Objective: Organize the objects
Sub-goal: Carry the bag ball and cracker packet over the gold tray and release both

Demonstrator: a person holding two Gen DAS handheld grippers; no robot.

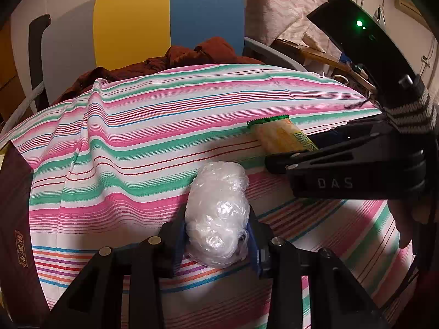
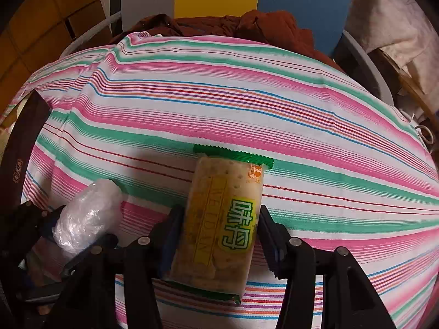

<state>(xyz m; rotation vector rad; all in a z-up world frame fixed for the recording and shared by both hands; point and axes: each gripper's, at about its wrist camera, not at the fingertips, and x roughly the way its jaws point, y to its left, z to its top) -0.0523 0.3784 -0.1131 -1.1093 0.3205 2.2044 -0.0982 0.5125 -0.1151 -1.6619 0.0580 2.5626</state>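
At the far left edge of the striped cloth (image 2: 247, 115) that covers the counter lies a dark maroon box (image 1: 15, 219) with small gold marks on it, partly cut off by both views. Right of it, the left claw (image 1: 216, 235) pinches a crumpled clear plastic bundle (image 1: 219, 213) between its blue-padded fingers (image 1: 253, 249), the bundle poking forward past the fingertips above the pink, green and white stripes; the right wrist view shows the same bundle (image 2: 87, 216) at the near left, held in that claw. Further right, the right claw (image 2: 219, 235) grips a cracker packet (image 2: 222, 219), a clear wrapper with green serrated ends and a yellow-green label, its sides pressed by the two fingers (image 2: 270, 235) and its far end reaching out over the cloth. From the left wrist view the packet (image 1: 282, 137) sticks out leftward from the right claw's black body, which sits just right of the plastic bundle. Beyond the counter's far edge a brown garment (image 2: 274, 24) lies heaped on a chair (image 1: 170, 22) with a grey, yellow and blue back.
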